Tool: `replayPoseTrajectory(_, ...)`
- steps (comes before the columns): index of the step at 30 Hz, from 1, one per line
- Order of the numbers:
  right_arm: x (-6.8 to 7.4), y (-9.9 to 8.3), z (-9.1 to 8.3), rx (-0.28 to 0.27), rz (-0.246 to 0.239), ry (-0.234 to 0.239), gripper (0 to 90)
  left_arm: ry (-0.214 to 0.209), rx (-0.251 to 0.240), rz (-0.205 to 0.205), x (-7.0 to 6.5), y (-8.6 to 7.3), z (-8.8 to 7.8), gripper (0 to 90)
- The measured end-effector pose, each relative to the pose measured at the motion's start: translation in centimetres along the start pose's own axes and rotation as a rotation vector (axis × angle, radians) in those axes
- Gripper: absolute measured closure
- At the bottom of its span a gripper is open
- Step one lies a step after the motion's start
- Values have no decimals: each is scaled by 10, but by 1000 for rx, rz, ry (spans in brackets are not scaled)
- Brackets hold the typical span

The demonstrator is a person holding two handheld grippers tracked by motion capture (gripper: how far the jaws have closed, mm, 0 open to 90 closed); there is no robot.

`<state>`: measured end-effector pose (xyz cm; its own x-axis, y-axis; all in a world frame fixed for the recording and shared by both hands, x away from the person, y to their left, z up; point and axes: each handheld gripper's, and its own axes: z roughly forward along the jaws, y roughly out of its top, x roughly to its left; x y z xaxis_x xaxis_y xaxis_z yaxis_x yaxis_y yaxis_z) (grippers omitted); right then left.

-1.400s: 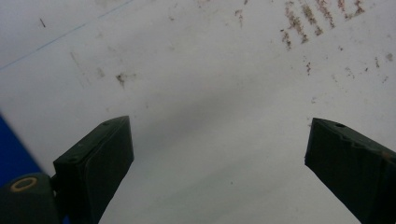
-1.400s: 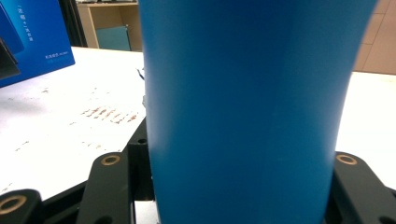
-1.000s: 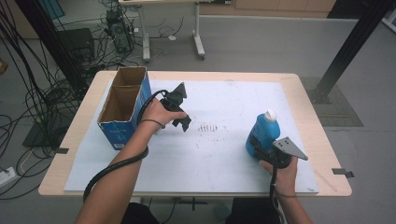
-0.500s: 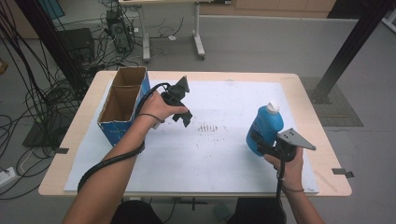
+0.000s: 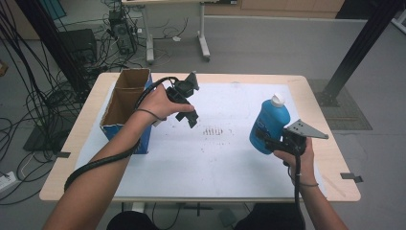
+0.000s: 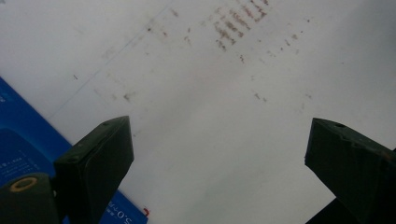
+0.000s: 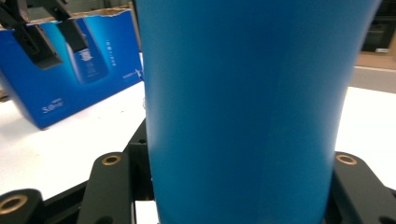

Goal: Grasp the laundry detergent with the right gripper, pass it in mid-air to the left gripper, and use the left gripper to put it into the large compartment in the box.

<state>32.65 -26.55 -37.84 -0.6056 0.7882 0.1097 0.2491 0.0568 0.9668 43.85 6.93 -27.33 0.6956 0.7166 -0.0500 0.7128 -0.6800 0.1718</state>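
Two hand-held grippers are raised above a table (image 5: 330,158) covered by a white sheet (image 5: 210,158). On the right, the right gripper (image 5: 267,143) clamps a blue bottle (image 5: 269,122) with a white cap (image 5: 277,99). The bottle stands upright, clear of the sheet, gripped low on its body. In the right gripper view the bottle's blue body (image 7: 252,112) sits squarely between the two black jaws, which press against it on both sides.

On the left, the left gripper (image 5: 189,114) is held in the person's left hand (image 5: 160,103), just beside an open cardboard box with blue printed sides (image 5: 125,98). In the left gripper view its jaws stand wide apart with nothing between them; below them lies the bare white sheet, marked with a patch of small brown stains (image 6: 233,23), and a corner of the blue box (image 6: 18,144) shows at the lower left.

The bottle and the box are well apart, the stained patch (image 5: 213,130) lying on the sheet between them. A cable (image 5: 95,163) trails from the left gripper along the forearm.
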Motion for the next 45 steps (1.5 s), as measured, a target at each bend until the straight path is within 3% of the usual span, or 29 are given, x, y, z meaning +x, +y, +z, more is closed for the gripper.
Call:
replayPoseTrajectory(7, -5, 11, 0, 10, -16, 78, 435, -9, -15, 73, -4, -3, -20, 84)
replayPoseTrajectory(10, -7, 16, -1, 15, -22, 133, 433, -17, -27, 104, -6, -5, -32, 83)
replayPoseTrajectory(12, -8, 19, -1, 17, -12, 169, 433, -29, -44, 150, -11, -6, -45, 83)
replayPoseTrajectory(14, -9, 21, -1, 15, -8, 188, 433, -34, -50, 162, -13, -6, -48, 84)
replayPoseTrajectory(15, -9, 24, -1, 16, -8, 219, 433, -41, -58, 177, -15, -7, -52, 86)
replayPoseTrajectory(19, -9, 30, -2, 24, -9, 262, 432, -54, -72, 235, -25, -8, -67, 87)
replayPoseTrajectory(25, -7, 41, -1, 46, -40, 337, 433, -73, -73, 314, -36, -12, -84, 86)
replayPoseTrajectory(31, -3, 48, 1, 51, -37, 394, 432, -75, -78, 359, -44, -14, -94, 86)
replayPoseTrajectory(45, 17, 64, 8, 62, -105, 513, 431, -98, -71, 449, -62, -17, -112, 84)
